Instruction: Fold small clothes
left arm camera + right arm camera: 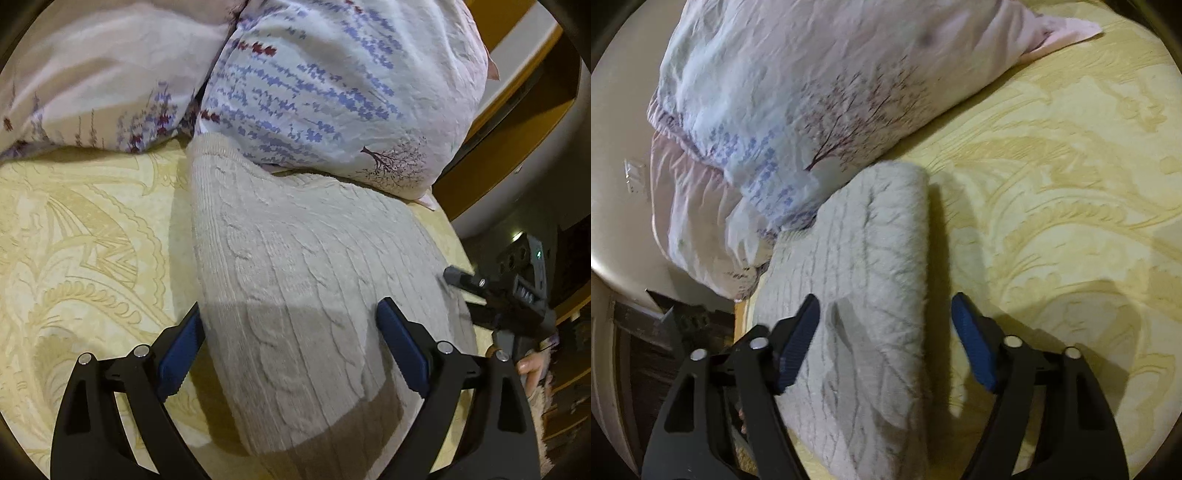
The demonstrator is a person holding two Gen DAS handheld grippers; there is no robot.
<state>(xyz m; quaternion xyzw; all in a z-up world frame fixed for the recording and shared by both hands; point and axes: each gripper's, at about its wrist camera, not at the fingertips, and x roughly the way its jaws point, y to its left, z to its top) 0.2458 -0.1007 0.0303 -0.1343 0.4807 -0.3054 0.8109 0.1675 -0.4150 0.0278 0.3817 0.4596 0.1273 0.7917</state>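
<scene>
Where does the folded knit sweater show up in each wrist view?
Left wrist: sweater fills the centre, running from the pillow down between the open claw fingers.
Right wrist: sweater lies centre-left, between the open claw fingers.
Shared landmark: floral pillow, touching the sweater's far end.

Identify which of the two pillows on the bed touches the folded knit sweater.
The pillow with blue-purple flower rows and a dark tree print: its lower edge overlaps the cream cable-knit sweater. The paler pillow lies apart on the yellow bedspread.
</scene>
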